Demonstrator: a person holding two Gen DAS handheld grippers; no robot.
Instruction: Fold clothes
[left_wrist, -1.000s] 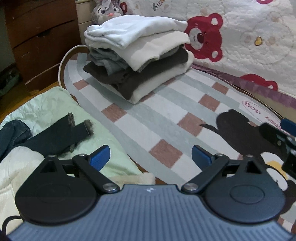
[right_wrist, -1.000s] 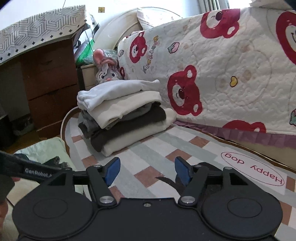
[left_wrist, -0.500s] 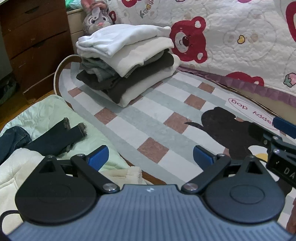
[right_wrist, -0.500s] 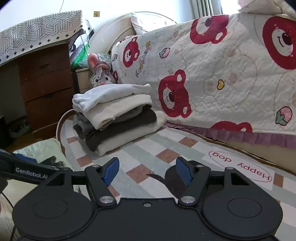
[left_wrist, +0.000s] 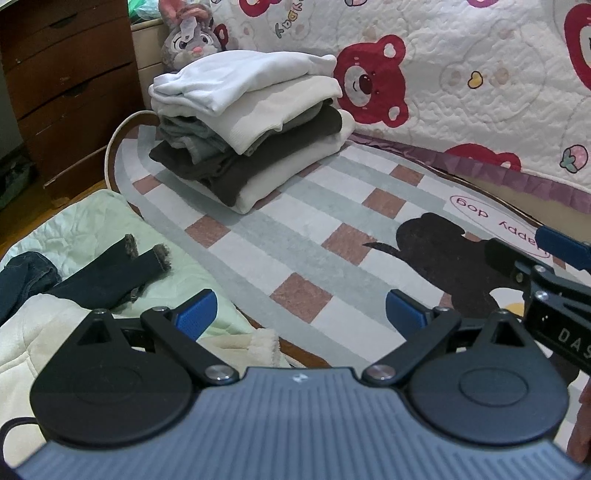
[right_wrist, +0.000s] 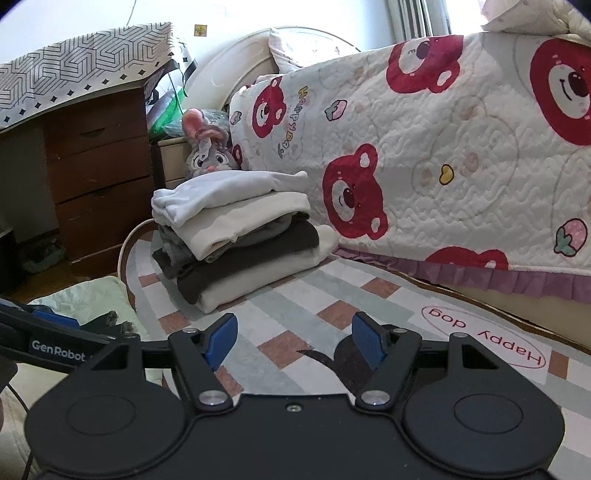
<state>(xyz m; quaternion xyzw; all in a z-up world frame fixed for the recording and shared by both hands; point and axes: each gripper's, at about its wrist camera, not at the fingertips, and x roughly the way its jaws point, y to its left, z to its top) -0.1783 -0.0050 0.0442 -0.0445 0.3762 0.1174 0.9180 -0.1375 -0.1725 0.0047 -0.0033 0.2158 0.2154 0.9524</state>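
Over the checked rug (left_wrist: 280, 236), both tools drawn back and lifted: folded stack (left_wrist: 251, 125) smaller and farther off than a second ago, more of the rug bared in front. Left gripper (left_wrist: 295, 314) spread wide, nothing between the blue pads; right gripper (right_wrist: 291, 341) likewise parted and empty, seen also at 3 o'clock in the left view. Stack at 11 o'clock, white garment on top, squared and untouched (apparently finished with). Unfolded heap at 9 o'clock on the pale green sheet (left_wrist: 92, 225): dark trousers (left_wrist: 110, 277), denim piece (left_wrist: 22, 273), cream fleece (left_wrist: 33, 332) nearest, just under the left tool. Judged a changeover between garments; next, likely a reach toward the heap for a fresh piece to spread on the bare rug.
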